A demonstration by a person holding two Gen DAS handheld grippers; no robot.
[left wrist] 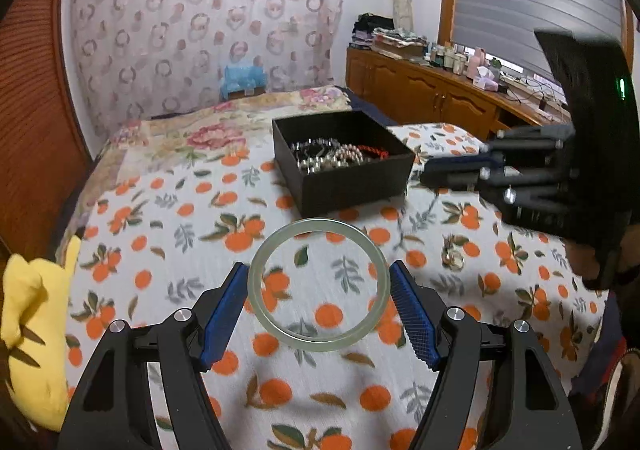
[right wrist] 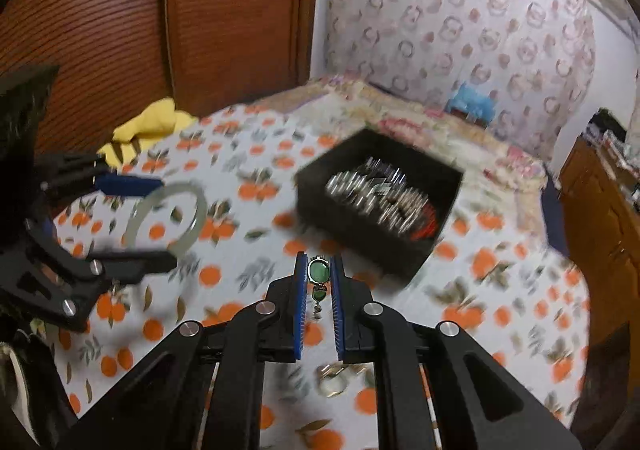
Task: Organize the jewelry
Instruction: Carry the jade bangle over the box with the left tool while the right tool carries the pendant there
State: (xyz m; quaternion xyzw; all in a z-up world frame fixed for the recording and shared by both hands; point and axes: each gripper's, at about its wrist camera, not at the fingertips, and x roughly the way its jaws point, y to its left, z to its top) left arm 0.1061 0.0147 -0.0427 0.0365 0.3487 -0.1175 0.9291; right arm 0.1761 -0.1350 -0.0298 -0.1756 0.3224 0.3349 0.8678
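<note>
Clamped across its width in the left hand-held gripper point(left wrist: 319, 304), low in the frame, a pale bangle point(left wrist: 318, 284) hung over the bed point(left wrist: 168, 218). Pinching a green pendant point(right wrist: 318, 272), the right hand-held gripper point(right wrist: 318, 278) should release only above the black box point(right wrist: 384, 226), centre-right.

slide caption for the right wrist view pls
Right gripper pinching a green-stone pendant above the orange-print bedspread.

Soft indoor light; fisheye bends edges, dark corners; right wrist view motion-blurred.
</note>
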